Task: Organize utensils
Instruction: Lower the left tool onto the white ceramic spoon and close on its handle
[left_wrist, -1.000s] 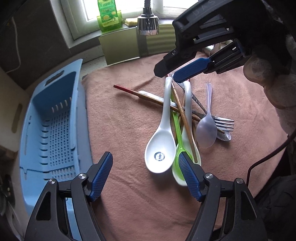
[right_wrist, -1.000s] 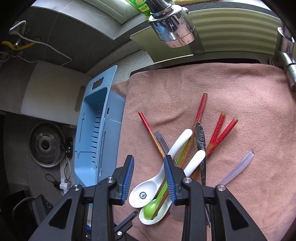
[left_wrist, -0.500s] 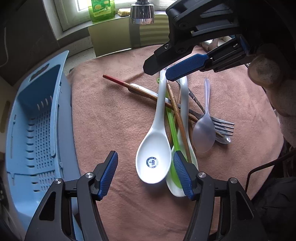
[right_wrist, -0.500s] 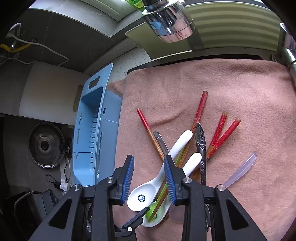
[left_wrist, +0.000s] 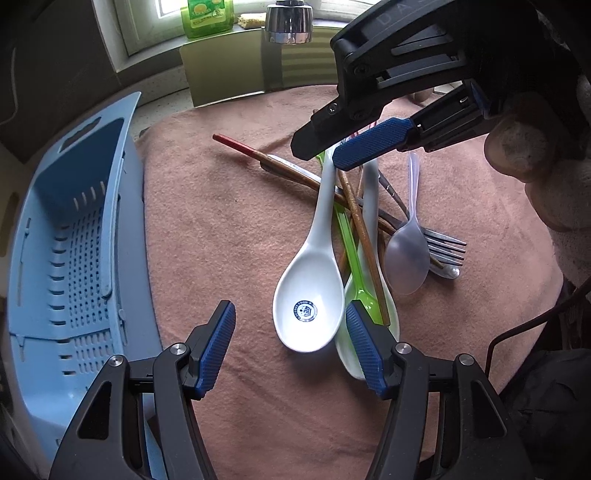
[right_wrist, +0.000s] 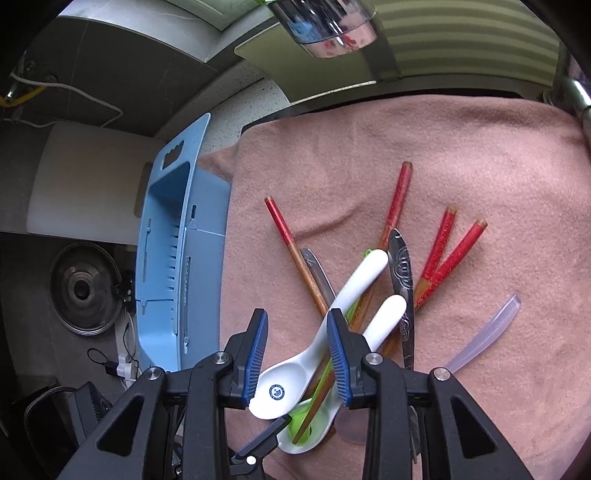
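Left gripper (left_wrist: 290, 341): jaws wide apart, hovering empty beside the white spoon's bowl.
Right gripper (right_wrist: 297, 354): jaws narrow, empty, above the pile.
Utensils: white spoon (left_wrist: 308, 302) atop tangled chopsticks on pink towel (left_wrist: 221, 229).
Blue basket (left_wrist: 66, 236): left of the towel.

Utensils (left_wrist: 354, 236) lie crossed in a heap on the towel (left_wrist: 229, 229); basket (left_wrist: 66, 266) just left of it.

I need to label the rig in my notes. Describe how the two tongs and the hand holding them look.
Left tongs: black angular frame with cut-outs, silver screws, ribbed blue pads. Right tongs match; embossed letters show on their housing. The hand wears a fuzzy pale glove. A thin dark cable runs nearby.
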